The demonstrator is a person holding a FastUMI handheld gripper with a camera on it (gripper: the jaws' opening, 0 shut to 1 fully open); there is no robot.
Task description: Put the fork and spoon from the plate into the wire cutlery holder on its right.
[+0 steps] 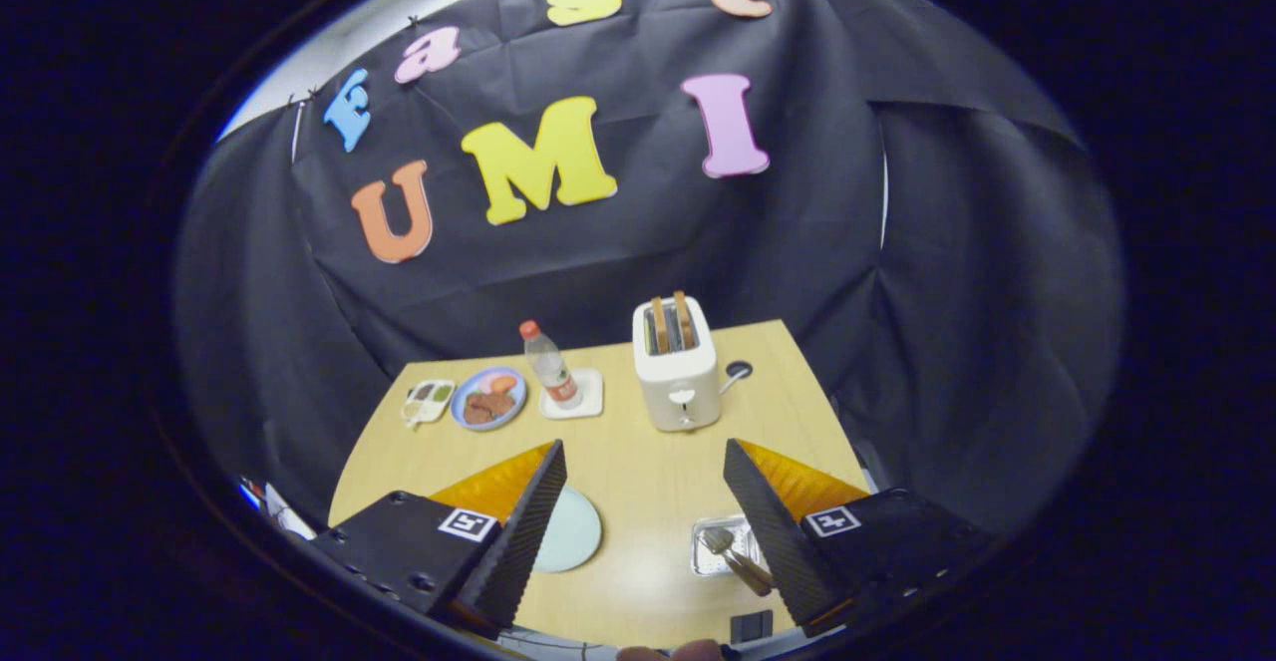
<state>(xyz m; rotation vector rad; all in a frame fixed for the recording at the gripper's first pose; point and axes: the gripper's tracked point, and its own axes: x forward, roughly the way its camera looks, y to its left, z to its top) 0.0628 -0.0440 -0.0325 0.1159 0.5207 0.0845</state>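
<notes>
While the gripper [638, 531] is hovering high above the near part of the surface [638, 462], its fingers are standing wide apart and grasping nothing. Beside the left finger a pale round plate [573, 531] is lying, and its visible part is looking bare; the remainder is hidden behind that finger. By the right finger a wire cutlery holder [720, 543] is sitting to the plate's right, with at least one utensil [733, 556] resting in it. Whether that is the fork, the spoon or both cannot be told. In my judgement the transfer is looking largely or wholly finished.

Between plate and holder a bare strip is offering open room. Farther off, a toaster [678, 372] is standing well apart, with a bottle [550, 367] on a coaster, a blue dish of food [488, 398] and a small tray [427, 402] lining the far left edge.
</notes>
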